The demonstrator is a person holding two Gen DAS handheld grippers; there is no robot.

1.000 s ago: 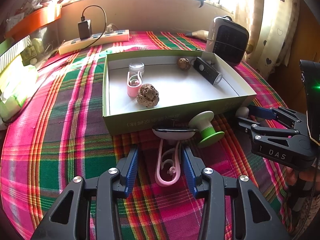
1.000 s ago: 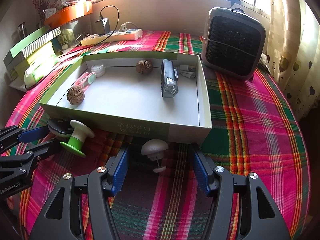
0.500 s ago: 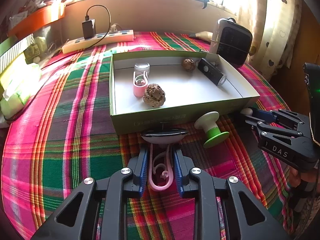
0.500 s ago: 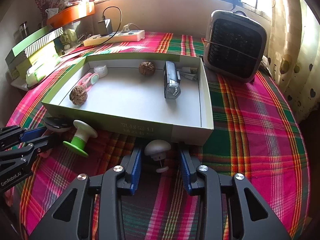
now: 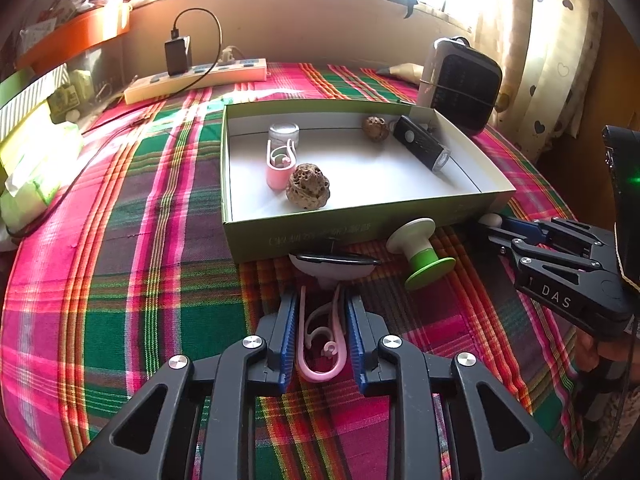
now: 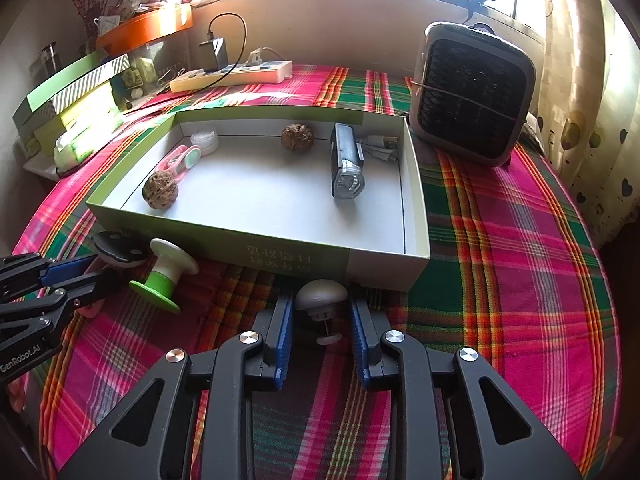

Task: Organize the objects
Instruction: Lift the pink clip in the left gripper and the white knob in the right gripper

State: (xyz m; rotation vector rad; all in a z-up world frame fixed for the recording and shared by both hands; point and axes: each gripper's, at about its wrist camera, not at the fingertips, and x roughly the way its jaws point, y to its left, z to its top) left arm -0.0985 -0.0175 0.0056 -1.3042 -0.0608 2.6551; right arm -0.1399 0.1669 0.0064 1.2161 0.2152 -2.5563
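My left gripper (image 5: 322,312) is shut on the pink looped handle of a brush (image 5: 322,344) whose white and black head (image 5: 332,264) lies against the green box's front wall (image 5: 320,232). My right gripper (image 6: 322,320) is closed on a white mushroom-shaped knob (image 6: 321,294) on the cloth in front of the box (image 6: 296,258). A green and white spool (image 5: 420,252) lies on its side between the two grippers, also in the right wrist view (image 6: 164,276). Inside the box lie a pink brush (image 5: 278,164), two walnuts (image 5: 308,188), a small jar (image 5: 284,132) and a black torch (image 6: 346,166).
A dark fan heater (image 6: 472,92) stands behind the box's right corner. A power strip (image 6: 232,74) with a charger lies at the back. Stacked green boxes (image 6: 72,96) and clutter line the left edge. Plaid cloth (image 6: 520,260) covers the table.
Both grippers have closed from wide open: the left onto the pink brush handle, the right onto the white knob. The left gripper also moved slightly back and left.
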